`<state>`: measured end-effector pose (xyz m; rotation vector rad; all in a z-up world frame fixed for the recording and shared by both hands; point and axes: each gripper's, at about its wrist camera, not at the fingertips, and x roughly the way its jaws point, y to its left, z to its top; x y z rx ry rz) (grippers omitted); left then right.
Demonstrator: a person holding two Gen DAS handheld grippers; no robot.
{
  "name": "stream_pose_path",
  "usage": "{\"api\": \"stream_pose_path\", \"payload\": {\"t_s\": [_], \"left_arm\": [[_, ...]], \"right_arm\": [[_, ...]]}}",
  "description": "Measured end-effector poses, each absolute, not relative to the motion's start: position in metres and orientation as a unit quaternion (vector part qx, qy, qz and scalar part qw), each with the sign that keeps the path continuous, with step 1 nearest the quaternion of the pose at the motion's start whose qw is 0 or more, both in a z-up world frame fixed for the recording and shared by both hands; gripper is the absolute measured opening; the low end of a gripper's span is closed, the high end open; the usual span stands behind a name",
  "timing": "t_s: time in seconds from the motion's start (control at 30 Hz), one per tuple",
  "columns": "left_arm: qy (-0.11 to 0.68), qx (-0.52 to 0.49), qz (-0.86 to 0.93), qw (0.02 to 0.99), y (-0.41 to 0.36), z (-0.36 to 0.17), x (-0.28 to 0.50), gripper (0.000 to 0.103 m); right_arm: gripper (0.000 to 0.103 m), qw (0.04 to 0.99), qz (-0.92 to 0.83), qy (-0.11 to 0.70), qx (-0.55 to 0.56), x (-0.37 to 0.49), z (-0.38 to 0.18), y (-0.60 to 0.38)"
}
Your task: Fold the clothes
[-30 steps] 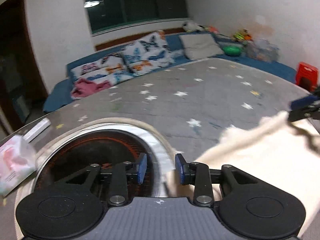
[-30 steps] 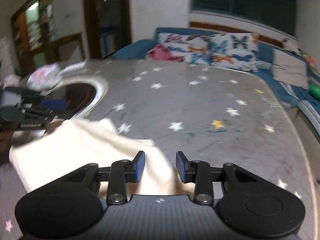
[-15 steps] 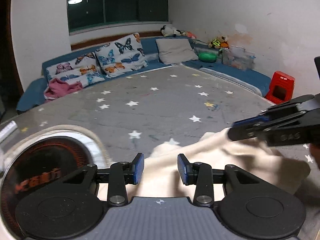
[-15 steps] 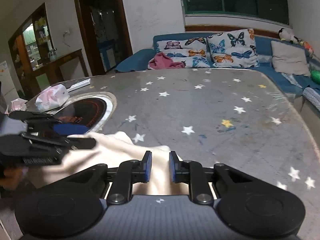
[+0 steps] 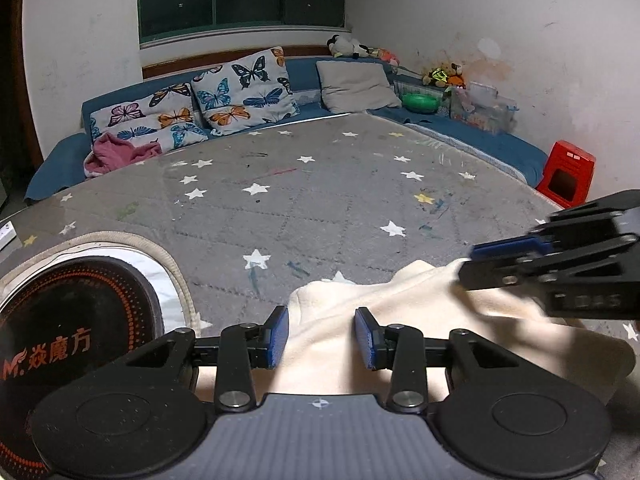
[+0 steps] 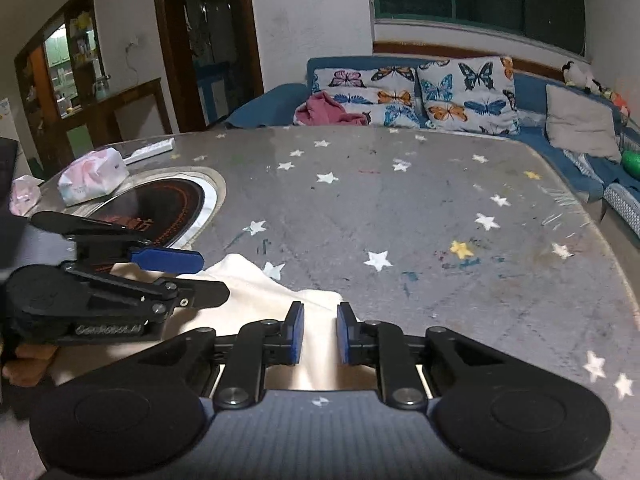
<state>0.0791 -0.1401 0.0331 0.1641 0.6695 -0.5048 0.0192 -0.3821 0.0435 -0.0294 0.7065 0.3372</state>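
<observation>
Left wrist view: left claw (image 5: 321,330) spread, cream garment (image 5: 404,320) bunched between and under its pads, nothing pinched; looks like it straddles an edge so a closing pinch could take it. Right claw (image 5: 504,258) comes in from the right, lying sideways over the far part of the same cloth; can't tell from here if it bites. Garment sits at the near edge of the desk (image 5: 320,208), just right of the round inset cooktop (image 5: 76,308). Right wrist view: right claw (image 6: 319,334) narrowed but with a visible gap, cloth lying in that gap, fabric not clearly clamped. Both claws work opposite ends of one piece, likely to lift or turn a fold. Desk cover is grey with stars, scuffed; tissue pack (image 6: 93,176) at far left; sofa with butterfly cushions (image 6: 466,94) behind, dark window, night lighting.
</observation>
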Motion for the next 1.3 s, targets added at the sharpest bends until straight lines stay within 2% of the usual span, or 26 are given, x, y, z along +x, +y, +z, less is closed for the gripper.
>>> {"api": "stream_pose_path", "payload": {"t_s": [0.27, 0.8, 0.83, 0.9, 0.97, 1.17, 1.3], "left_arm": [[0.285, 0.085, -0.315, 0.901, -0.158, 0.052, 0.031, 0.039], [0.280, 0.121, -0.412, 0.858, -0.209, 0.038, -0.019, 0.040], [0.280, 0.122, -0.415, 0.857, -0.210, 0.038, -0.020, 0.040], [0.281, 0.123, -0.422, 0.853, -0.211, 0.036, -0.022, 0.040], [0.282, 0.125, -0.429, 0.849, -0.213, 0.034, -0.024, 0.038], [0.283, 0.140, -0.441, 0.840, -0.218, 0.026, -0.029, 0.038], [0.284, 0.138, -0.441, 0.840, -0.219, 0.024, -0.028, 0.038]], "right_arm": [[0.016, 0.923, 0.139, 0.360, -0.002, -0.013, 0.051, -0.424], [0.017, 0.902, 0.157, 0.395, 0.077, -0.001, 0.029, -0.446], [0.016, 0.900, 0.160, 0.398, 0.080, 0.000, 0.027, -0.446], [0.008, 0.900, 0.160, 0.396, 0.080, 0.000, 0.027, -0.445], [0.004, 0.907, 0.156, 0.386, 0.068, -0.002, 0.031, -0.442], [0.003, 0.933, 0.141, 0.331, 0.006, -0.014, 0.054, -0.428], [0.003, 0.930, 0.128, 0.342, -0.032, -0.005, 0.042, -0.419]]}}
